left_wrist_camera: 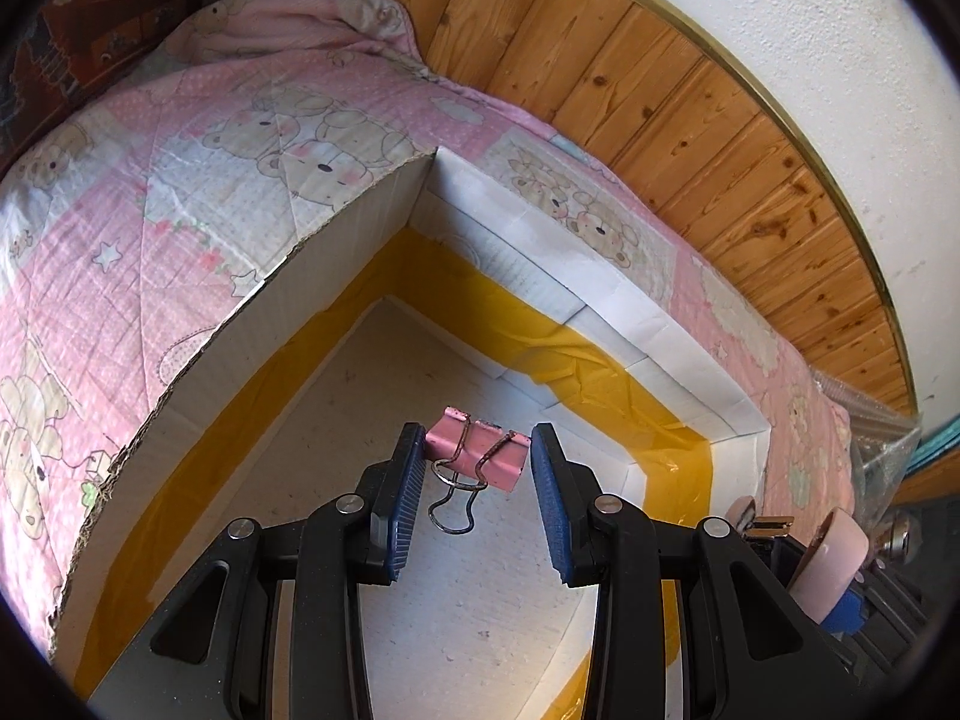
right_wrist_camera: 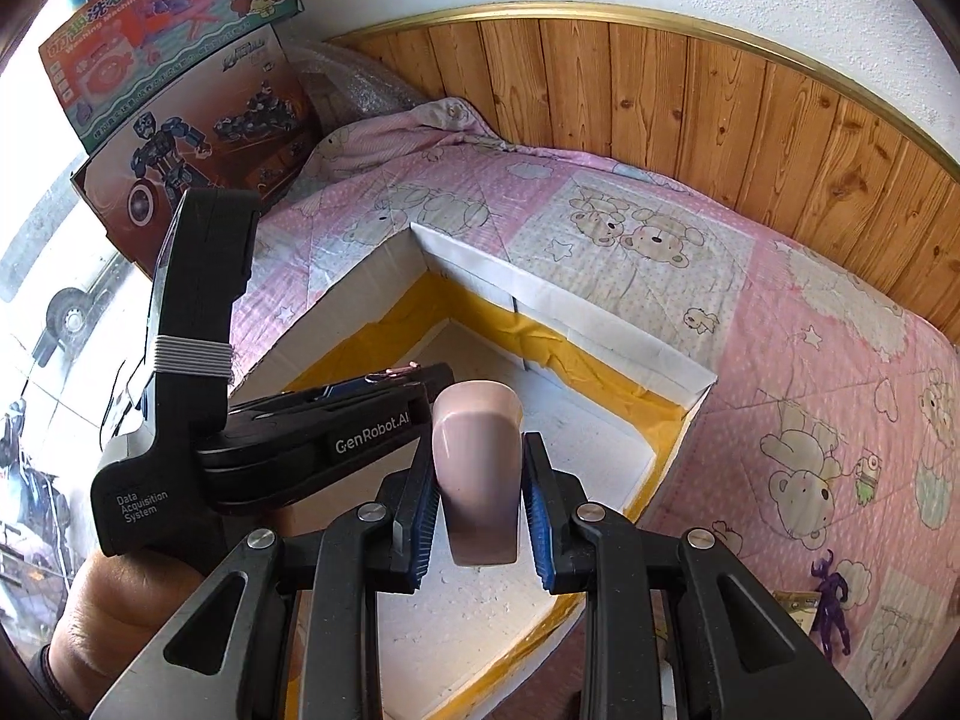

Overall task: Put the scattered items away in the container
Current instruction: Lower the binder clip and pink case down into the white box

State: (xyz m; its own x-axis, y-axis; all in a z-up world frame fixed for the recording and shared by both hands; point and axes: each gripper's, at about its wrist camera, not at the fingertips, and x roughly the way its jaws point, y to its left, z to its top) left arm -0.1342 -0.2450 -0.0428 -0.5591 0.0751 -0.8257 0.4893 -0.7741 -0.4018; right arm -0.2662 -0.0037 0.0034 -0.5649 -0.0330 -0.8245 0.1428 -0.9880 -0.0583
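Left gripper (left_wrist_camera: 477, 462) is sitting low centre in the left wrist view, its blue pads (left_wrist_camera: 401, 516) spread moderately and bracketing a pink binder clip (left_wrist_camera: 475, 456); the left pad is touching one end of the clip, while at the right pad I cannot tell whether there is contact. The clip's wire handles are hanging down toward the camera, over the white floor of the cardboard box (left_wrist_camera: 252, 324). Right gripper (right_wrist_camera: 477, 483) is occupying the lower centre of the right wrist view, its pads pinching a pale pink cup (right_wrist_camera: 477, 468) by the sides, the cup's length running away from the camera and over the box (right_wrist_camera: 600, 324) interior. The same cup (left_wrist_camera: 831, 558) is showing at the lower right edge of the left wrist view. The left gripper's black body (right_wrist_camera: 270, 438) is crossing the left half of the right wrist view, blocking part of the box's near wall. The box is lined with yellow tape along the base of its white walls and is resting on a pink bear-print quilt (right_wrist_camera: 810, 330). A small purple figure (right_wrist_camera: 831, 606) is lying on the quilt at lower right, outside the box. Toy cartons (right_wrist_camera: 180, 78) are standing at upper left against wooden wall panelling (right_wrist_camera: 690, 96).
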